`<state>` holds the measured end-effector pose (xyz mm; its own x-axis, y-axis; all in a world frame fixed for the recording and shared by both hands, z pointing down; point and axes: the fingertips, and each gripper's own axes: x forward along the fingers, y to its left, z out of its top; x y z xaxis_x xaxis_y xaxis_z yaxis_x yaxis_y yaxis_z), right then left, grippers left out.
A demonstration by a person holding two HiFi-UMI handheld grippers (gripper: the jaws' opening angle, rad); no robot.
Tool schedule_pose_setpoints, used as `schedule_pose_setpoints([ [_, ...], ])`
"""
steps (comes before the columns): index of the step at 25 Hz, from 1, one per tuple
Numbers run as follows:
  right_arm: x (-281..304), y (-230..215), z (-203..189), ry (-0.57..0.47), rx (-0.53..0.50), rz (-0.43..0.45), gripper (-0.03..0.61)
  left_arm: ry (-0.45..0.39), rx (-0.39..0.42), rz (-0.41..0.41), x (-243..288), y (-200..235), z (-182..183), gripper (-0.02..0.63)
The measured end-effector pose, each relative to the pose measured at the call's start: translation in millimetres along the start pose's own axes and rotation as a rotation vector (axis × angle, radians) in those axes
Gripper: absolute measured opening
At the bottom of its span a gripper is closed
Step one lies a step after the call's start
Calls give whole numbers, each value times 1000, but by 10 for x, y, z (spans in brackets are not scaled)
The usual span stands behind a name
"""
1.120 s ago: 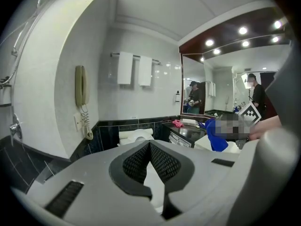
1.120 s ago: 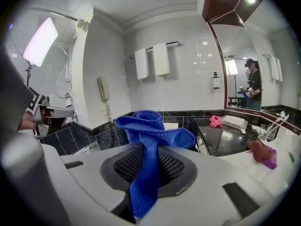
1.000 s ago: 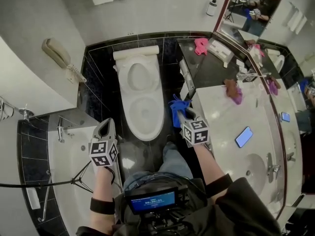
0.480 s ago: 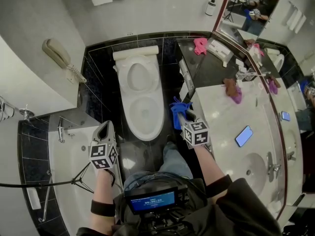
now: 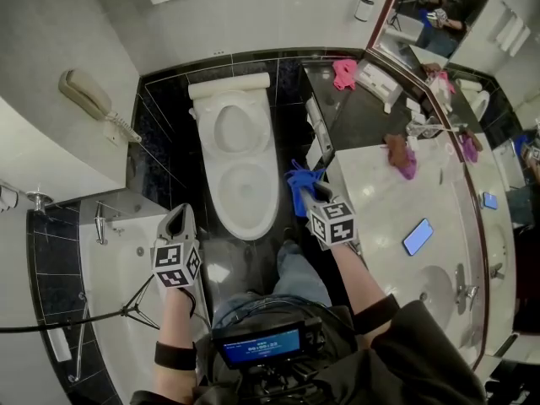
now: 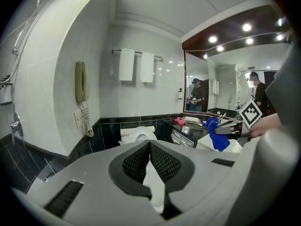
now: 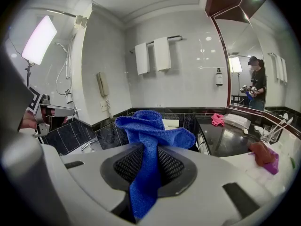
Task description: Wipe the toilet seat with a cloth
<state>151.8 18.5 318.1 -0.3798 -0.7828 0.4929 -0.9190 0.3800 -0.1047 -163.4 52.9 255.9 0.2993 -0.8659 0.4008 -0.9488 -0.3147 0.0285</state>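
Well, in the head view my left tongs (image 5: pixel 180 216) hang just off the front left of the toilet (image 5: pixel 246 216), apart from it and with nothing in them. My right tongs (image 5: pixel 307 195) sit off the bowl's right side, between it and the near corner of the white counter (image 5: pixel 380 201). The blue cloth (image 5: pixel 297 180) bunches at their tip, clear of the porcelain. A pink cloth (image 5: pixel 344 74) lies at the far edge of the black counter (image 5: pixel 359 121), by the wall.

In the left gripper view my left tongs (image 6: pixel 149 144) are pressed together, pad against pad, and empty. The toilet (image 6: pixel 139 135) shows just past them, low against the dark tiled wall. At the right, the right tongs (image 6: pixel 229 128) carry the blue cloth (image 6: pixel 216 134).

In the right gripper view my right tongs (image 7: pixel 150 150) are clamped on the blue cloth (image 7: pixel 151 125). It hangs down between the pads and blooms above them in folds. The left tongs (image 7: pixel 57 111) show at the left edge.
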Motion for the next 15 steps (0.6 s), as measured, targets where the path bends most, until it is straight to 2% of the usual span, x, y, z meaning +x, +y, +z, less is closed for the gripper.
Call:
schedule_pose_setpoints([
  [5, 287, -115, 160, 14, -7, 23, 110, 31, 30, -13, 401, -35, 54, 55],
  [10, 708, -339, 265, 29, -12, 51, 110, 87, 123, -30, 983, -112, 87, 123],
  [15, 1230, -523, 339, 63, -25, 85, 110, 151, 184, -37, 1695, -113, 100, 148],
])
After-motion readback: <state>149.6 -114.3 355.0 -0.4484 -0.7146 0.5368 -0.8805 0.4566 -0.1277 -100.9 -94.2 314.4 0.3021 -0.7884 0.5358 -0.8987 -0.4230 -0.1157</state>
